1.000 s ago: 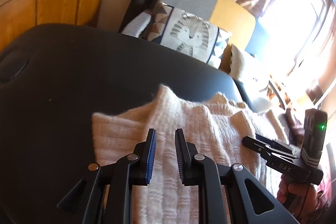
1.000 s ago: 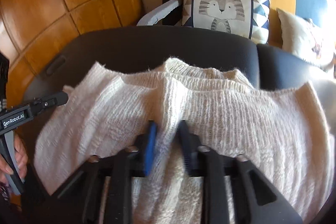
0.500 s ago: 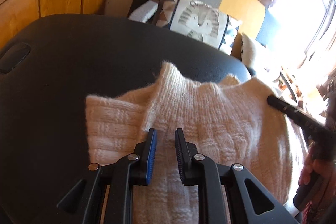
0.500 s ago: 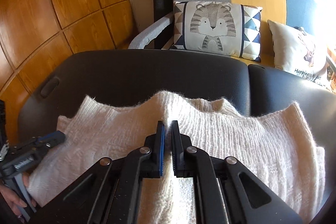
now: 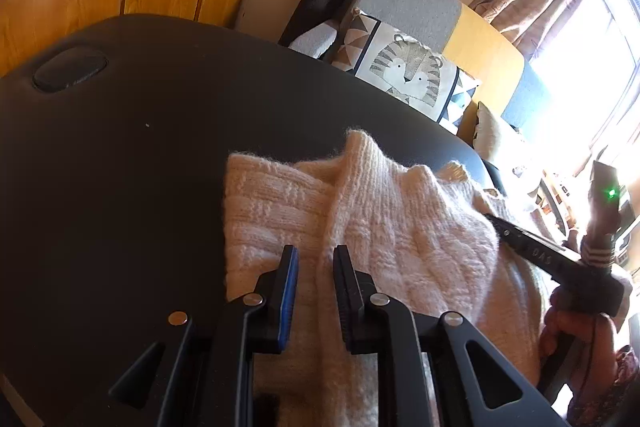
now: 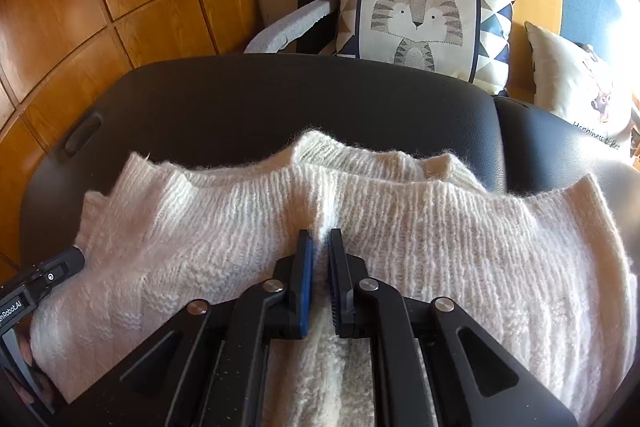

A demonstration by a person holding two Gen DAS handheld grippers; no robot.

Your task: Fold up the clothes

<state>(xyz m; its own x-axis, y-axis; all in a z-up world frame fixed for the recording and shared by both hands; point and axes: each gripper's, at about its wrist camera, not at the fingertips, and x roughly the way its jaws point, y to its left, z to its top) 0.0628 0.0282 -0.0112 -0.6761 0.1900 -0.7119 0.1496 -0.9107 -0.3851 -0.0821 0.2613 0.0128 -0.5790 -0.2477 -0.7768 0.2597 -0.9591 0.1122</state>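
Both tools on sweater (image 6: pixel 440 227), R (image 6: pixel 320 251) pinching, L (image 5: pixel 314 259) ajar

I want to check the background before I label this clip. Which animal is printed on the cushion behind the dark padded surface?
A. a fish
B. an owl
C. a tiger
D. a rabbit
C: the cushion shows a striped grey tiger face with round ears.

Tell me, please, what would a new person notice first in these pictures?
First the fluffy cream sweater, spread over the black padded table. Next the tiger cushion on the chair behind the table. The right hand-held gripper is nearly closed over a sweater ridge; the left hand-held gripper is open above the sweater.
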